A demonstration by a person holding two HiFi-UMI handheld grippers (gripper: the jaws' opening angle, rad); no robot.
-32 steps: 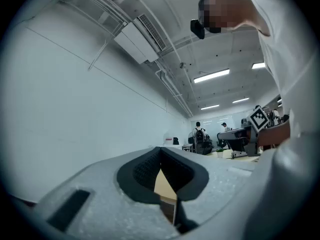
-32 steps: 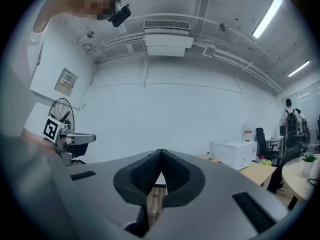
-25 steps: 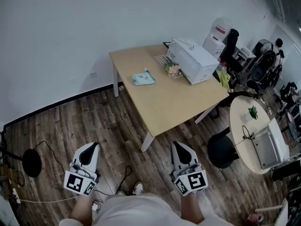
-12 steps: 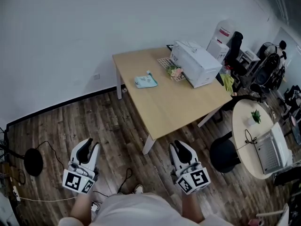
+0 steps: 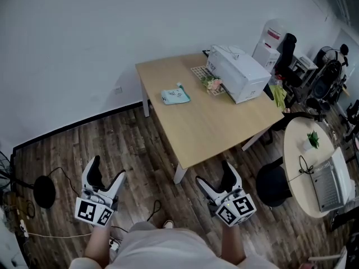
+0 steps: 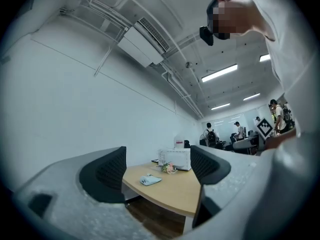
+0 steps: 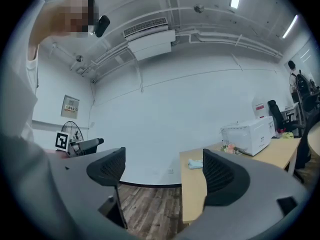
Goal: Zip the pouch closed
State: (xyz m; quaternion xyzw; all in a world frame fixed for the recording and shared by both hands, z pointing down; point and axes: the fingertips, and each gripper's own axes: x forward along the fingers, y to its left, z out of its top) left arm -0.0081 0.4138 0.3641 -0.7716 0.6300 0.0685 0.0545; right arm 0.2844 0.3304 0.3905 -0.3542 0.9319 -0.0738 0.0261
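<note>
Both pairs of jaws, shut a second ago, have just been opening and are now standing wide apart with nothing between them. The white left gripper (image 5: 106, 171) and white right gripper (image 5: 215, 175) are hovering roughly level, short of the light wooden table's (image 5: 216, 125) near corner. The small pale-teal fabric pouch (image 5: 175, 96) is lying on that table's far left part, well apart from both grippers.

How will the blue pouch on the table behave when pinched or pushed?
The pouch lies low and uneven, so it is probably soft and floppy. It looks small beside the box, likely light; it may slide on the smooth table.
</note>
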